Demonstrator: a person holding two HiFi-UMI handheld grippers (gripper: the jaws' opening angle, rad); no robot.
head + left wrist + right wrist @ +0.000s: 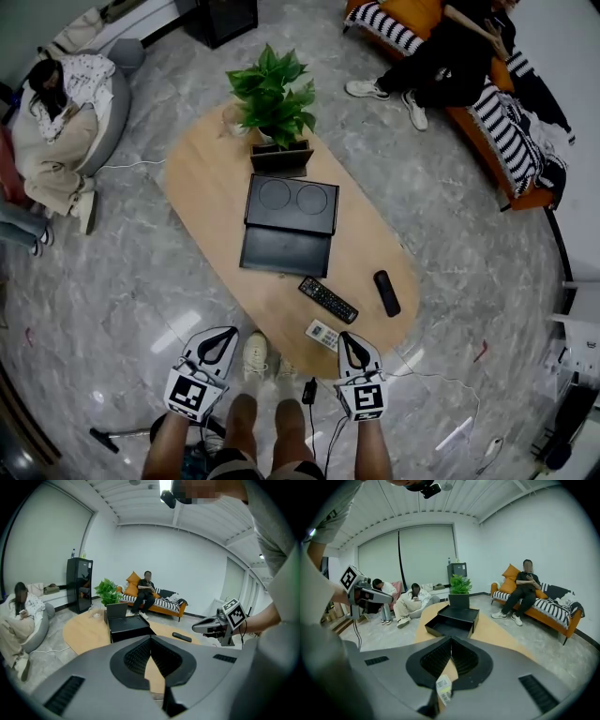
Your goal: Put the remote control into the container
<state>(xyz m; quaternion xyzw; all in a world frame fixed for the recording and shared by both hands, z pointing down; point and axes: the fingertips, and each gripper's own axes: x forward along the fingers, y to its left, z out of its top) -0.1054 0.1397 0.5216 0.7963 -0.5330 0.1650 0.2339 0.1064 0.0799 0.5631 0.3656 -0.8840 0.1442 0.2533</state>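
Remote control [328, 300], the long black one with buttons, lies on the worktop [202, 183], just in front of the open black container [284, 253], and it is not in it yet. A small white remote [322, 334] lies near it by the edge, and a plain black remote [386, 292] lies to its right. With three of them so close, the wrong one could get picked. Shut fingers could also just push it away.

The left gripper [228, 334] is over the floor [112, 309] beside the worktop, and its fingers [136, 657] are closed on nothing. The right gripper [348, 337] is at the front edge by the white remote, and its fingers [436, 659] are closed and empty too. Both point forward and a bit down.
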